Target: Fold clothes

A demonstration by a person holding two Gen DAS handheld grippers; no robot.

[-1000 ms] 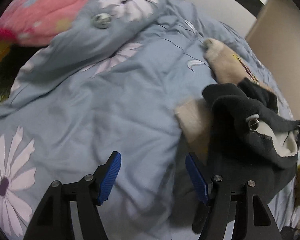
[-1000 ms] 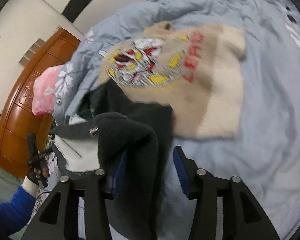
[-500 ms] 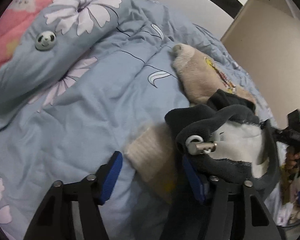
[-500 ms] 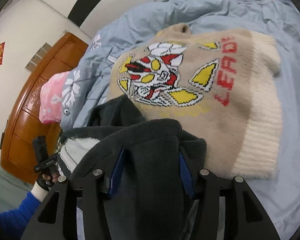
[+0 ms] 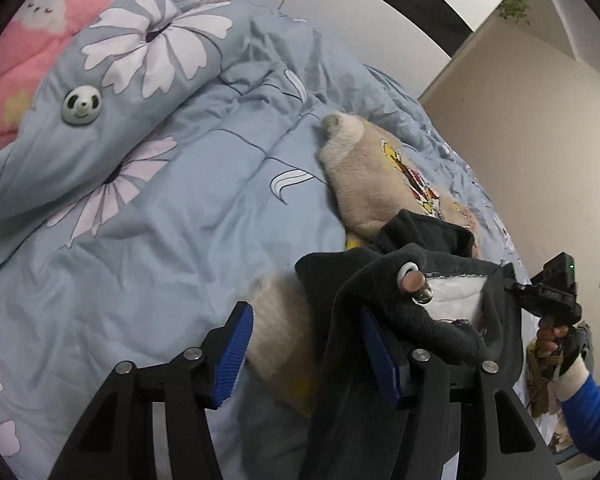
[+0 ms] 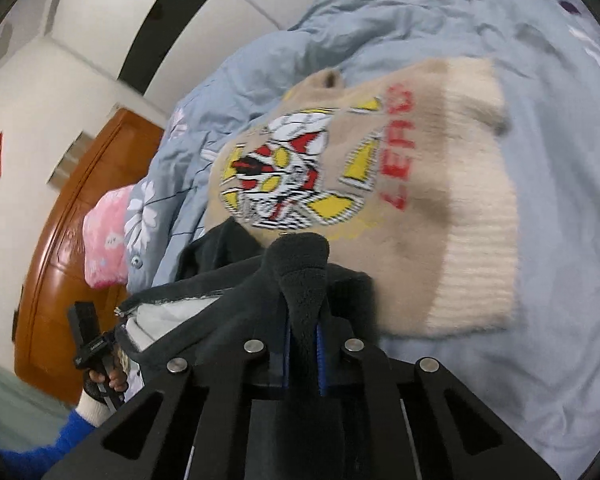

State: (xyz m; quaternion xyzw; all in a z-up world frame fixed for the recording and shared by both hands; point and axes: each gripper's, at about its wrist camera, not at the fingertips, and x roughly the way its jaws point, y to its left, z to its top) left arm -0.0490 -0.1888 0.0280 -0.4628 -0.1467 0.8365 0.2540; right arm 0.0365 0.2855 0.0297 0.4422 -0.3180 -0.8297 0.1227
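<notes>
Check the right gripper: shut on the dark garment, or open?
Shut on it. In the right wrist view the right gripper has a ridge of the dark fleece garment pinched between its blue pads, nearly closed.

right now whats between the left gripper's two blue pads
In the left wrist view, the open left gripper straddles a cream ribbed edge of the beige sweater and a fold of the dark fleece jacket, which drapes over its right pad.

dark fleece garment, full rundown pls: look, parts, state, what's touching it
The dark fleece garment is charcoal, soft and fuzzy, with a pale lining and a metal snap. It sits bunched, not folded, overlapping the beige sweater on the blue duvet. The right hand-held gripper is shut on a raised fold; the left hand-held gripper is open, fabric draped over one finger.
</notes>
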